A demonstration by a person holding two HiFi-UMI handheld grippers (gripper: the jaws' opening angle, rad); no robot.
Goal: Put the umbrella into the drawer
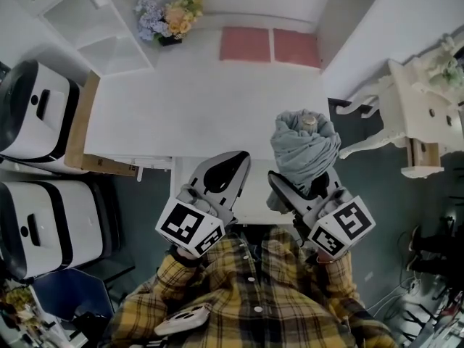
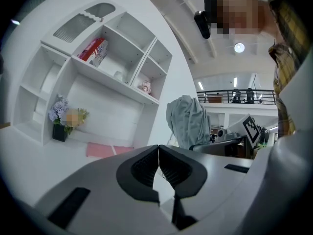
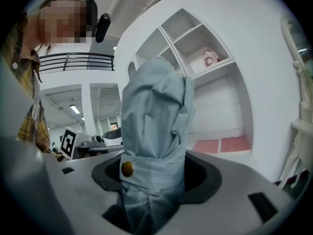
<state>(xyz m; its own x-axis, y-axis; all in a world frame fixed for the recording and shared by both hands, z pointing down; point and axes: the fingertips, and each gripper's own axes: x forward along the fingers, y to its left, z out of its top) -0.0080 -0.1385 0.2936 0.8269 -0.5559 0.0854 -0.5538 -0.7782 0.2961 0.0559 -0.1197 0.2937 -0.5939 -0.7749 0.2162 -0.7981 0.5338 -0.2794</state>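
Note:
A folded pale blue-grey umbrella (image 1: 304,147) stands upright in my right gripper (image 1: 293,187), which is shut on it. The right gripper view shows its wrapped fabric (image 3: 154,131) with a brass snap button (image 3: 127,168) held between the jaws. My left gripper (image 1: 226,171) hangs beside it over the front edge of the white desk (image 1: 196,107), shut with nothing in it; its pads (image 2: 168,168) meet. The umbrella (image 2: 188,121) also shows to the right in the left gripper view. No open drawer is visible.
A flower pot (image 1: 170,17) and two pink pads (image 1: 268,46) lie at the desk's back. White shelving (image 2: 102,72) rises behind. Two white machines (image 1: 36,111) stand at the left, a white ornate table (image 1: 417,114) at the right.

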